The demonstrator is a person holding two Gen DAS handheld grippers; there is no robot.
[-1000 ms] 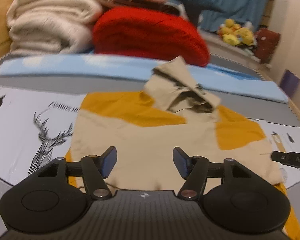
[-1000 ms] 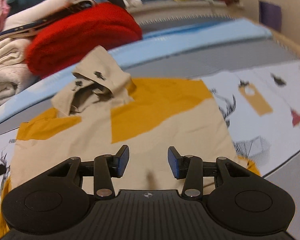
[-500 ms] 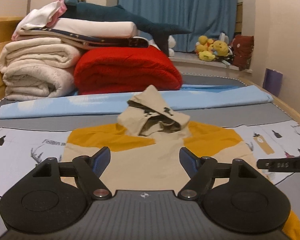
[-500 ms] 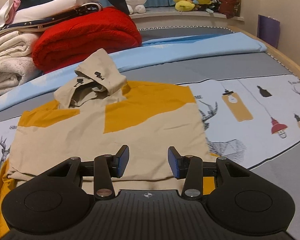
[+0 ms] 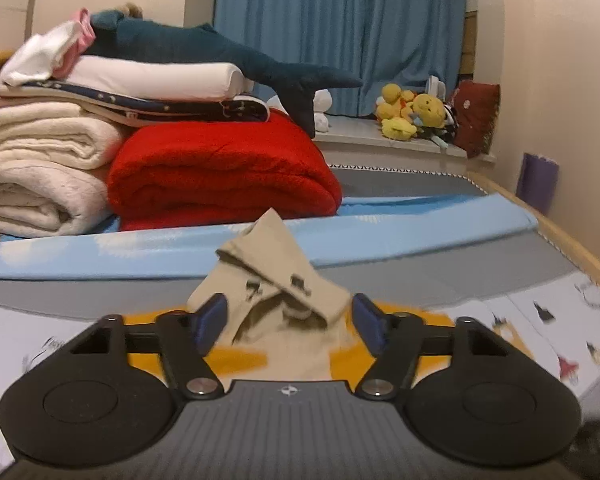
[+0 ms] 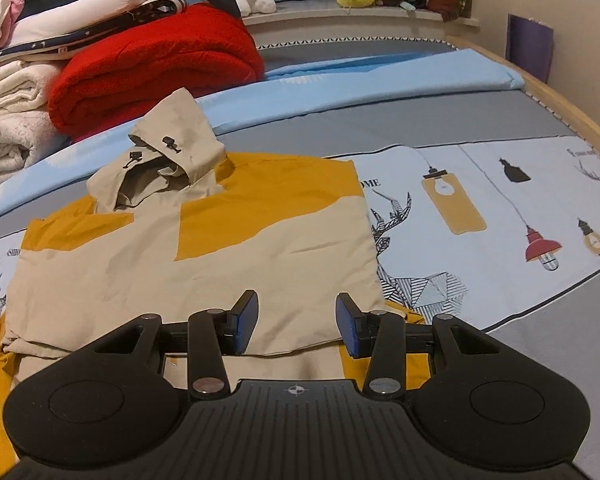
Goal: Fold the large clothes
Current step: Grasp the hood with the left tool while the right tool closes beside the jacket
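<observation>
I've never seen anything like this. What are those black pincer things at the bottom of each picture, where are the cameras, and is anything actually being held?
There is no robot here. A person carries a hand-held tool in each hand, and each tool has two fingers with blue pads and a wide-angle camera looking forward along them. One picture comes from the left gripper, the other from the right gripper.

Both look across a bed covered by a printed sheet with lamps and deer on it. On it lies a beige and mustard hooded jacket, partly folded, with its hood standing up.

Behind it are a red blanket, cream blankets, a plush shark and yellow soft toys by the blue curtain.

Nothing is held. The right gripper's jaws stand apart over the jacket's near edge; the left gripper's are closing, with nothing gripped between them.
</observation>
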